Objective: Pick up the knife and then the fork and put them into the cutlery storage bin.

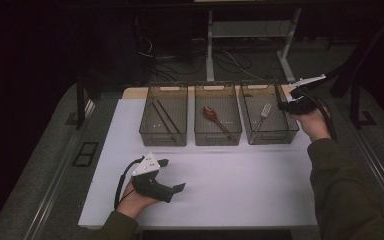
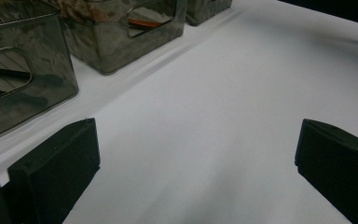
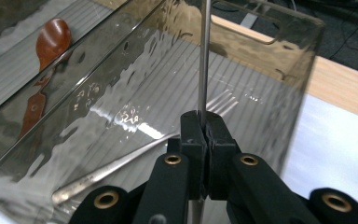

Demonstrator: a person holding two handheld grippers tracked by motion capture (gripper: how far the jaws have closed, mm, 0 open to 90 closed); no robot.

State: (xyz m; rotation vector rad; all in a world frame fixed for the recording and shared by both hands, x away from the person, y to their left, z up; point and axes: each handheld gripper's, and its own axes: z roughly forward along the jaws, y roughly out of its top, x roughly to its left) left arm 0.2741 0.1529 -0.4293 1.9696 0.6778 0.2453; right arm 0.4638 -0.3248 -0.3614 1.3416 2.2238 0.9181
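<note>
At the upper right of the high view, the right hand-held gripper is clamped on a thin metal utensil handle over the right bin, where a fork lies; the left hand-held gripper, jaws apart, rests on the white surface at lower left.

Overhead view; two close tongs-mounted views

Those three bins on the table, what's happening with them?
A person is sorting cutlery into bins. The right gripper is shut on a thin metal utensil, holding it upright over the right bin, where a fork already lies. The left gripper rests open on the table.
</note>
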